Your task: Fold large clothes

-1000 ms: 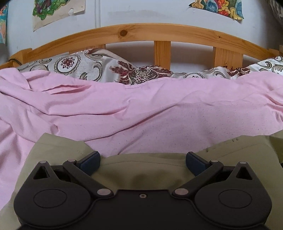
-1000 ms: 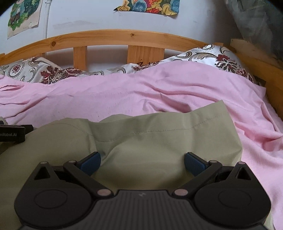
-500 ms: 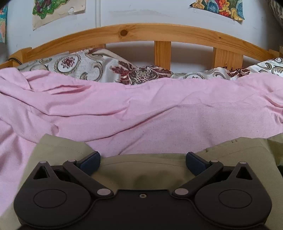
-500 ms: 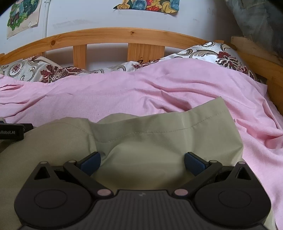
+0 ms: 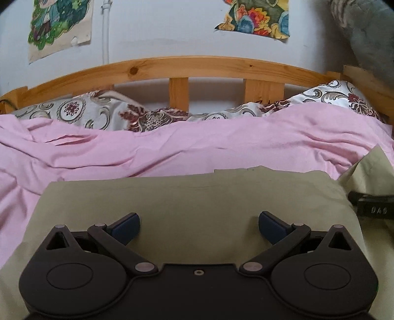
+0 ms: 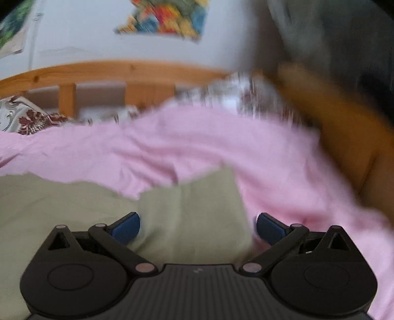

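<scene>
Olive-green garment [image 5: 192, 204] cloth lies flat beneath and between the spread fingers of the left gripper [image 5: 199, 225], whose jaws stand wide apart with nothing pinched; both blue pads [image 5: 124, 226] hover over the fabric, and whether they touch it cannot be told. Ahead of these jaws the cloth ends in a straight folded edge, with a small stepped seam toward the right side of that edge. Just to the right of the jaws, a dark part of the other tool [image 5: 371, 208] sits on the cloth, and beyond it a loose olive flap [image 5: 371, 169] rises from the bed. Past the folded edge spreads a rumpled pink sheet [image 5: 172, 147], then patterned pillows [image 5: 93, 115], a wooden headboard [image 5: 187, 66], and a white wall with two coloured pictures [image 5: 256, 17]. The right wrist view is blurred. The right gripper [image 6: 198, 225] is likewise released, its jaws wide apart and gripping nothing. Between them lies a narrower strip of the same garment [image 6: 194, 214], filling the gap from the left pad [image 6: 125, 226] almost to the right one, where its edge gives way to the pink sheet [image 6: 283, 172]. More of the olive cloth extends to the left of the jaws. Ahead lie the sheet's folds, then the pillows [image 6: 29, 118] and the headboard [image 6: 110, 71], with a wooden side rail [image 6: 344, 128] far to the right.
</scene>
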`<state>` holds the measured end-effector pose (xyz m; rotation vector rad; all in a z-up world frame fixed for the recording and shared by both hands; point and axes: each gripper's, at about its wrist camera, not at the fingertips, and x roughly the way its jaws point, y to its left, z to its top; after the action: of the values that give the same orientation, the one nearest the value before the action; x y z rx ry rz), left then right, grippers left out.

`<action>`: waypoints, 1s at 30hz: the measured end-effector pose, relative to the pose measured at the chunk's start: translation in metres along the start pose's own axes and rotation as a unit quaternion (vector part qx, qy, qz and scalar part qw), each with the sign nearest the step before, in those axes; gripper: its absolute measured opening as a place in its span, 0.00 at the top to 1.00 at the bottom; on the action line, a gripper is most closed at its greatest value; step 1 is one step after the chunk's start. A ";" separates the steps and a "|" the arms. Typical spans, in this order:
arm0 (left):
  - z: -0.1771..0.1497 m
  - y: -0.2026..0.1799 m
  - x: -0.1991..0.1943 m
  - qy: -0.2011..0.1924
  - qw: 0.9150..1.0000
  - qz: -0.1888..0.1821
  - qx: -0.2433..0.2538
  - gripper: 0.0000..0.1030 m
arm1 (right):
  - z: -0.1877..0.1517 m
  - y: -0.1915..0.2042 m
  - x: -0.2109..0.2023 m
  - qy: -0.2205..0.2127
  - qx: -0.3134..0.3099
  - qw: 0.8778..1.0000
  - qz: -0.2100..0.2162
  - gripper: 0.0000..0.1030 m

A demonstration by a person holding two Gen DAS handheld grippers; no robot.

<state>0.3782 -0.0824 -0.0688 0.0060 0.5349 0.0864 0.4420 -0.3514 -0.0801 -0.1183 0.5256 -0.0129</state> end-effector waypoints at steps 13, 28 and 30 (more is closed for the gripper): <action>0.002 0.032 -0.015 0.008 0.998 0.012 -0.067 0.01 | -0.009 0.014 -0.012 -0.027 -0.004 1.000 -0.012 0.00; -0.029 0.150 -0.182 0.005 0.981 0.104 -0.163 0.01 | -0.052 0.152 -0.097 -0.099 -0.172 0.979 0.036 0.00; -0.045 0.157 -0.201 0.010 0.980 0.115 -0.164 0.01 | -0.064 0.158 -0.092 -0.099 -0.180 0.978 0.026 0.00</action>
<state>0.1703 0.0564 -0.0006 -0.2565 0.5334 0.4003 0.3275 -0.1973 -0.1080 -0.4545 0.3279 0.1447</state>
